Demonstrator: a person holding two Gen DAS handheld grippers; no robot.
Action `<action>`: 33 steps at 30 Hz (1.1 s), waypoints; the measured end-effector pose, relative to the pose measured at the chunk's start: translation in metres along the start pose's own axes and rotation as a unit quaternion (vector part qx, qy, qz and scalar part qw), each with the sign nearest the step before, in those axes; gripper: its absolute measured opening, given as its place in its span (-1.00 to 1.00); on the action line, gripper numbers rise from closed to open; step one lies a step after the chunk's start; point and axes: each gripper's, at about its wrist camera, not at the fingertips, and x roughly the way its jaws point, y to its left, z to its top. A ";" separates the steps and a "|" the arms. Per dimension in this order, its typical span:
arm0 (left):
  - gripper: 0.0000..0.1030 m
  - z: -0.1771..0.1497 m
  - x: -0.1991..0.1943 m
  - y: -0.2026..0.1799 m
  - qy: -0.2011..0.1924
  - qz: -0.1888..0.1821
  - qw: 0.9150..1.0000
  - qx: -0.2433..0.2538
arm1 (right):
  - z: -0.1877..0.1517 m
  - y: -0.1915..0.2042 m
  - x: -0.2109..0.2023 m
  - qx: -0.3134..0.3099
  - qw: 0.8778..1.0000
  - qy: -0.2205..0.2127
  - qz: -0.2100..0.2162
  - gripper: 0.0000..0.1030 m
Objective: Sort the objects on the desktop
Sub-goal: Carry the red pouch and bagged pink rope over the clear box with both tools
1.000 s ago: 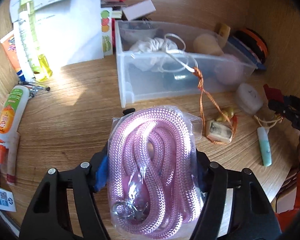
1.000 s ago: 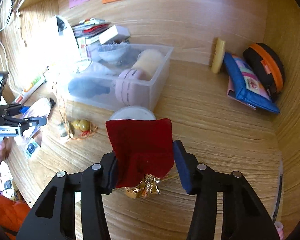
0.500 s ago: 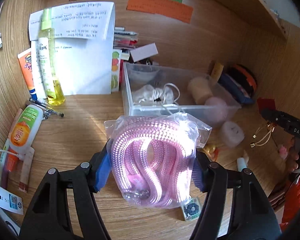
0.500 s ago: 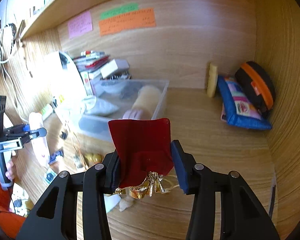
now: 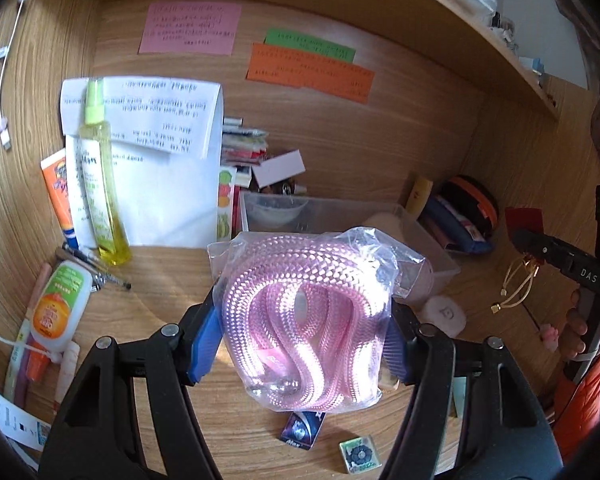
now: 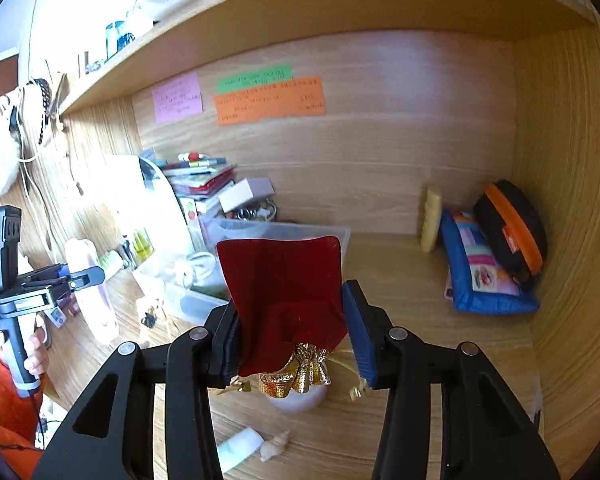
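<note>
Left gripper (image 5: pixel 304 334) up off the surface (image 5: pixel 160 280), jaws spread wide and clamped on the bagged pink rope (image 5: pixel 306 320). The clear storage bin (image 5: pixel 380 216) lies straight ahead of it and just below, its long side running across the view, so this hand looks nearer. Over to the right gripper (image 6: pixel 288 328): jaws set narrower, pinching the red velvet pouch (image 6: pixel 284 276), gold neck hanging underneath. From here the bin (image 6: pixel 188 300) sits ahead and off to the left.
</note>
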 end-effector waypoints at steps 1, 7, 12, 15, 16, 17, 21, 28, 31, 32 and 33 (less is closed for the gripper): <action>0.30 0.003 -0.002 0.000 -0.005 -0.001 1.000 0.001 | 0.001 0.001 0.000 0.001 1.000 -0.002 0.001 -0.19; 0.30 0.020 -0.006 0.001 -0.029 0.006 1.000 0.006 | 0.009 0.001 0.005 0.010 1.000 -0.008 0.008 -0.18; 0.30 0.035 -0.001 0.005 -0.037 0.008 0.999 0.006 | 0.019 0.002 0.016 0.010 1.000 -0.009 0.019 -0.18; 0.30 0.042 0.006 0.005 -0.037 0.003 0.999 0.006 | 0.026 0.005 0.026 0.010 0.999 -0.007 0.030 -0.18; 0.30 0.045 0.008 0.005 -0.038 0.002 0.999 0.006 | 0.028 0.006 0.030 0.011 0.999 -0.007 0.035 -0.18; 0.30 0.047 0.009 0.005 -0.040 0.002 0.999 0.006 | 0.030 0.007 0.034 0.013 0.999 -0.006 0.040 -0.18; 0.30 0.058 0.018 0.005 -0.049 0.004 0.999 0.003 | 0.037 0.014 0.045 0.014 0.999 -0.004 0.051 -0.18; 0.30 0.071 0.053 0.004 -0.023 -0.009 1.000 0.001 | 0.052 0.029 0.054 0.000 0.998 -0.020 0.057 -0.18; 0.30 0.068 0.067 0.003 -0.012 -0.002 1.000 0.000 | 0.060 0.032 0.066 -0.007 0.999 -0.021 0.045 -0.18; 0.30 0.066 0.072 0.003 -0.007 0.001 1.000 0.000 | 0.061 0.033 0.072 -0.008 0.999 -0.019 0.043 -0.18; 0.30 0.065 0.076 0.004 -0.004 0.002 1.000 -0.001 | 0.061 0.033 0.077 -0.006 0.999 -0.017 0.042 -0.18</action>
